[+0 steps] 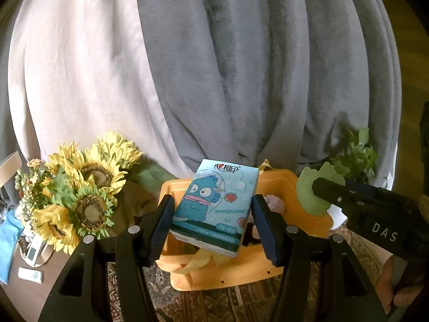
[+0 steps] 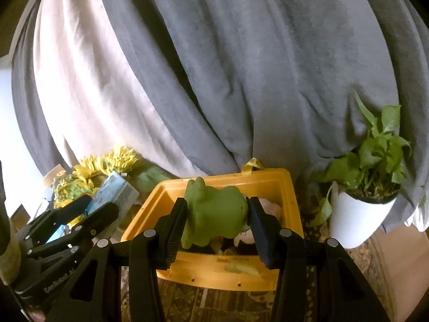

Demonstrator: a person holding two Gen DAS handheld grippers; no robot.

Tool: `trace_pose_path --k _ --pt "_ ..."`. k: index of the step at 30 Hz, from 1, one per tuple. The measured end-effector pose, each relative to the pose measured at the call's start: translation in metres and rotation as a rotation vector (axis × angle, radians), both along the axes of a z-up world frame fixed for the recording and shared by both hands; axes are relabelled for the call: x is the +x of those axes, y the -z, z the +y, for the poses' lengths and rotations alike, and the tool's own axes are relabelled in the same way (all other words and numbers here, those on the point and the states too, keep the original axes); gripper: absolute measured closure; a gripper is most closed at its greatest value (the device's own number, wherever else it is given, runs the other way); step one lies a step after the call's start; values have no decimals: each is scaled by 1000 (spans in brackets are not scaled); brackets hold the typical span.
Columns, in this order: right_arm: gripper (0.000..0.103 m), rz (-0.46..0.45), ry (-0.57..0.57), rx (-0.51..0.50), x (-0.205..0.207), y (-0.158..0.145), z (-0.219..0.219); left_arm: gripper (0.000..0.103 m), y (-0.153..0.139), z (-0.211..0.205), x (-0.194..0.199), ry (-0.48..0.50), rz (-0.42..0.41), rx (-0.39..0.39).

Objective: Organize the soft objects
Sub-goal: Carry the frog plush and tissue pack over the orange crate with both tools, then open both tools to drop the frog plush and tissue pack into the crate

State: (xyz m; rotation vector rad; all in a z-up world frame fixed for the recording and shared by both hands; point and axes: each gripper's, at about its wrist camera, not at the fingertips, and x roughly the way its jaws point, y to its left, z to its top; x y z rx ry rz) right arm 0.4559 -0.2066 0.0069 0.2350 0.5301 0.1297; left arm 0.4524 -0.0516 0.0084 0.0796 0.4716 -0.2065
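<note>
Nearest, the left claw (image 1: 211,225) grips a blue cartoon tissue pack (image 1: 211,204), and the right claw (image 2: 217,214) grips a green soft toy (image 2: 214,209); both are held above a yellow bin (image 2: 214,273). The bin sits on a patterned rug (image 1: 214,306). To the left, artificial sunflowers (image 1: 83,187) stand on a wooden bench (image 1: 24,295); to the right is a white potted plant (image 2: 356,214). Grey and white curtains (image 1: 241,67) hang behind.
</note>
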Motion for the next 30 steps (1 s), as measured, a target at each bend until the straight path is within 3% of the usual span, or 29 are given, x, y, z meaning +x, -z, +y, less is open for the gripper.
trace_pose_path --k 12,30 --pt "55 43 -14 -34 42 8 2 44 9 1 45 -18 53 -9" --pt "55 246 -43 -97 117 63 4 44 61 -8 120 -8 252 38"
